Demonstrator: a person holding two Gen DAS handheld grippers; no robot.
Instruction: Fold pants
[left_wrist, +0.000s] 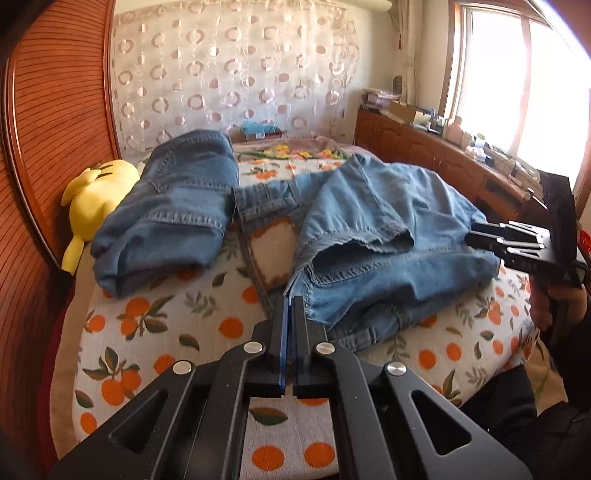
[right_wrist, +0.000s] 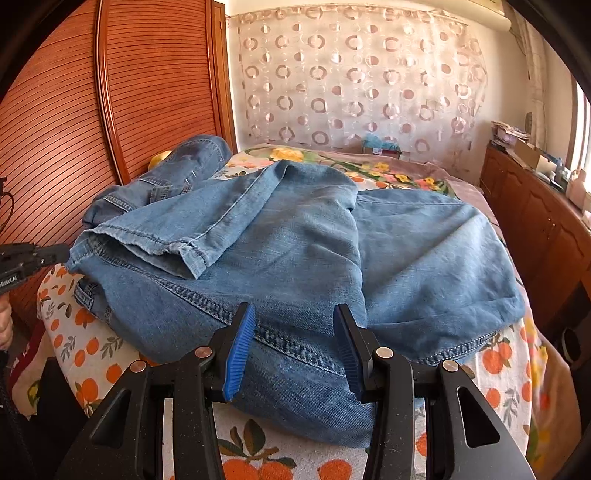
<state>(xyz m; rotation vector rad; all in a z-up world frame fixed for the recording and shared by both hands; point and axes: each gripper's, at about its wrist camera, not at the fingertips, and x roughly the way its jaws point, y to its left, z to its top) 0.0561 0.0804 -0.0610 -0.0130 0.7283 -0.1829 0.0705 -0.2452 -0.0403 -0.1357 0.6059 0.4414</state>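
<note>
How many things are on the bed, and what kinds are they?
Jeans: 2, a folded dark pair and a lighter pair spread out
Yellow plush toys: 1
Total: 3 things on the orange-print bedcover

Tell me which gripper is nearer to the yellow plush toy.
Left. The left gripper is shut at the near edge of the jeans, toward the side of the bed where the yellow plush toy lies. The right gripper is across the jeans, farther away.
</note>
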